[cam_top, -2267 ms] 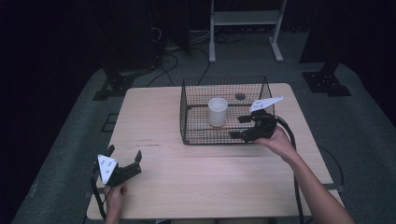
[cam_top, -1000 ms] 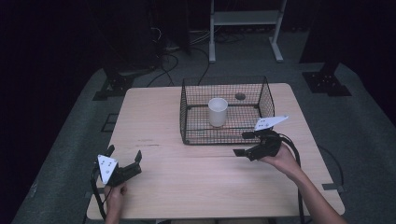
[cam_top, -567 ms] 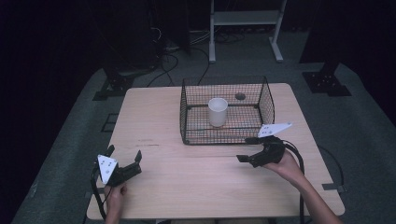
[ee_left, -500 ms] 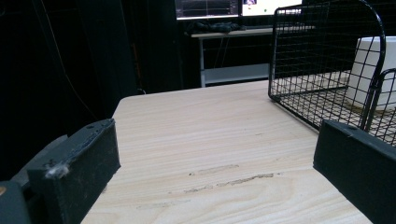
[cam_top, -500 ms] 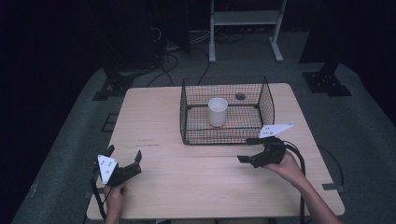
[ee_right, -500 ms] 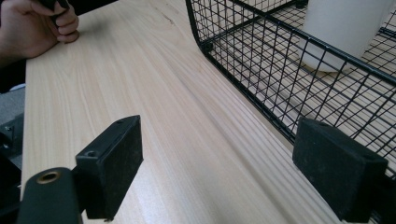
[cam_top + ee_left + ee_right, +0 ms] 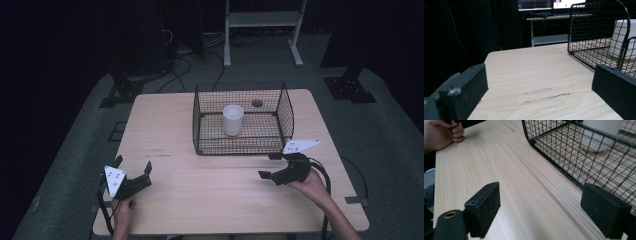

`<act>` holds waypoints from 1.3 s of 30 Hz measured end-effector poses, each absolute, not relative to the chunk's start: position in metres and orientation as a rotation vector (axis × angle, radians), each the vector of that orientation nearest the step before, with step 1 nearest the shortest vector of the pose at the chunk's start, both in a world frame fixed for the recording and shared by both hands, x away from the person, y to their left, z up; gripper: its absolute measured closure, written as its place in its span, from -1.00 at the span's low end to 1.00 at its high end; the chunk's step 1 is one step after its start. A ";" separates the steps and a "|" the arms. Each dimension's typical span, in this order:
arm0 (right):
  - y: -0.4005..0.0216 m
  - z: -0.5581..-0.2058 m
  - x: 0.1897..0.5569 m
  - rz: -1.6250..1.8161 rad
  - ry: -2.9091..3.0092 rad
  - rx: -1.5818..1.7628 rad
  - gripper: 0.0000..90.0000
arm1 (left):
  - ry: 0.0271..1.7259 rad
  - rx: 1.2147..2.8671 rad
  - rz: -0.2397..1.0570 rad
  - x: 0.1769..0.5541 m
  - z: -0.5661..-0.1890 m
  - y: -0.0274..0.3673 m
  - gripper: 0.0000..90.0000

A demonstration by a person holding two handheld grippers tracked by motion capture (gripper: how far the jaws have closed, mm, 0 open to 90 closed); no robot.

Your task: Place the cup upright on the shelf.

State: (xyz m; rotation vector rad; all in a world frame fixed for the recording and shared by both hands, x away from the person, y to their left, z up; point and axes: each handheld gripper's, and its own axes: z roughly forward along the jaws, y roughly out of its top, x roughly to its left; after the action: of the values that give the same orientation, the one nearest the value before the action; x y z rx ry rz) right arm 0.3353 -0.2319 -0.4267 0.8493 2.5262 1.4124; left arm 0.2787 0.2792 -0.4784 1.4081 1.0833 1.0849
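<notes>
My left gripper point(image 7: 133, 172) is black w/ a white three-cornered plate on top, dark dots on it. The right gripper point(image 7: 270, 166) is the same build, black cable looping off its back. Fingers point(image 7: 483, 208) are blocky black pads; there's a brass-ringed hole in the frame nr one. Forearms bare, no sleeves.

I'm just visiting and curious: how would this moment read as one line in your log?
left gripper: open, empty, near table edge | right gripper: open, empty, in front of basket | cup: upright inside basket
</notes>
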 end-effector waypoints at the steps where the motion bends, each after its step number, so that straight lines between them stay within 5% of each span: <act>1: -0.233 -0.429 0.334 1.403 2.523 0.856 -0.66 | 1.082 1.409 1.086 0.279 -0.478 0.279 -1.00; 39: -0.269 -0.452 0.287 1.552 2.317 0.959 -0.66 | 1.084 1.408 1.085 0.279 -0.478 0.279 -1.00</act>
State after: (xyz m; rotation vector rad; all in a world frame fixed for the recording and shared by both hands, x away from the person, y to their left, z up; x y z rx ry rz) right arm 0.2872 -0.2688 -0.4519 0.9590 2.3171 1.5522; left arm 0.2788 0.2791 -0.4784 1.4078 1.0838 1.0854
